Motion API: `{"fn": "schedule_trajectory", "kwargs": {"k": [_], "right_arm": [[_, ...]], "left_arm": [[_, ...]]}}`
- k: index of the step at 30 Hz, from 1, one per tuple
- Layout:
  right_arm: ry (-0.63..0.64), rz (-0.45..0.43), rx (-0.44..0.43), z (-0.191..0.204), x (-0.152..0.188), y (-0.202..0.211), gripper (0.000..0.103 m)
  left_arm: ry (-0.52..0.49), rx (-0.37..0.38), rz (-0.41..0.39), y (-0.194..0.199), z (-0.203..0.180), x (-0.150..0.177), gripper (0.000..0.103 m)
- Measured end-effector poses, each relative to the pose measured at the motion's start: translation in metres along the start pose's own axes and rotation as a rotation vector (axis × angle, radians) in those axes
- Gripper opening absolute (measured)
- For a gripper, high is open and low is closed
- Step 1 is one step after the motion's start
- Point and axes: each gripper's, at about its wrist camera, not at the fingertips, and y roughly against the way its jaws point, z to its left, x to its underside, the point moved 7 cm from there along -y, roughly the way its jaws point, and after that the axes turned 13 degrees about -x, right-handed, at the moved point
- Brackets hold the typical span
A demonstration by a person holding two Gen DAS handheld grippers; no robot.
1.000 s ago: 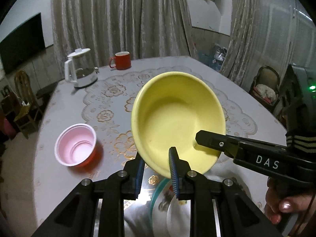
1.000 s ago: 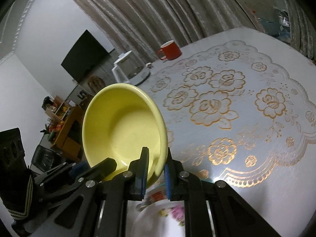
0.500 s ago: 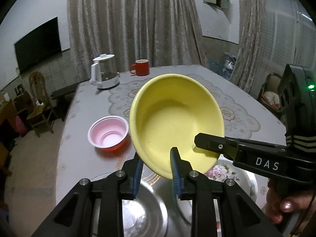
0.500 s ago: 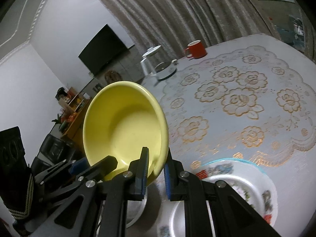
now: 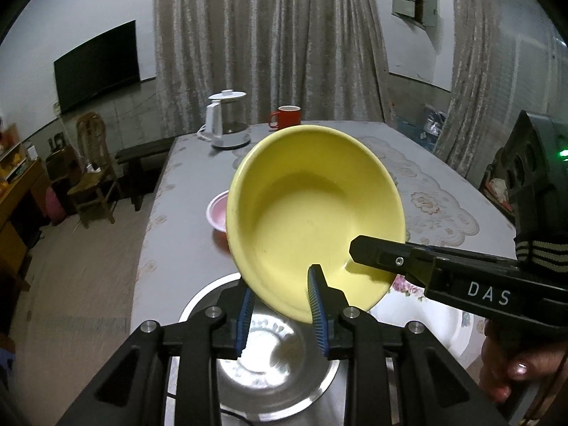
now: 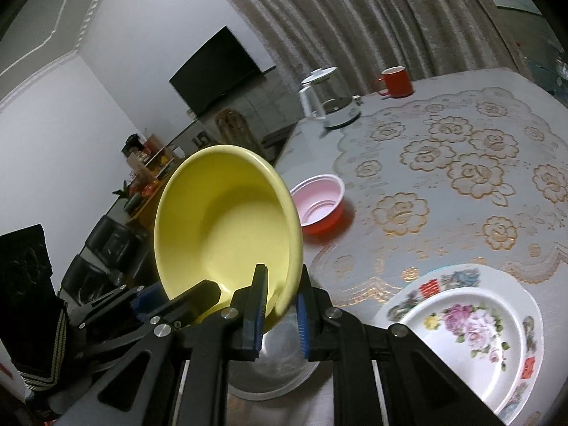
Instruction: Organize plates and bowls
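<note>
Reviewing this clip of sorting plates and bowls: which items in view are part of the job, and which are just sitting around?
Part of the job:
- yellow bowl, gripped at its rim by the left gripper and the right gripper
- steel bowl below it
- floral plate
- pink bowl

Just lying about:
- red mug
- glass kettle
- television

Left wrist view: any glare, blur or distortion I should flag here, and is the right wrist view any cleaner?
Left wrist view: strong glare on the steel bowl under the yellow bowl; fisheye bends the walls. Right wrist view: dim light, the floral plate is sharp, the steel bowl is mostly hidden.
</note>
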Motion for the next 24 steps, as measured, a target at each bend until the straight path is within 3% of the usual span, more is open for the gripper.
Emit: {"fn": "schedule_trajectory", "kwargs": {"k": [11, 24], "right_arm": [[0.017, 0.074, -0.051, 0.026, 0.027, -0.030, 0.015], [-0.034, 0.141, -0.008, 0.008, 0.052, -0.046, 0.015]], "left_arm": [[0.059, -0.037, 0.047, 0.003, 0.035, 0.030, 0.030], [0.075, -0.013, 0.133, -0.028, 0.036, 0.056, 0.030]]}}
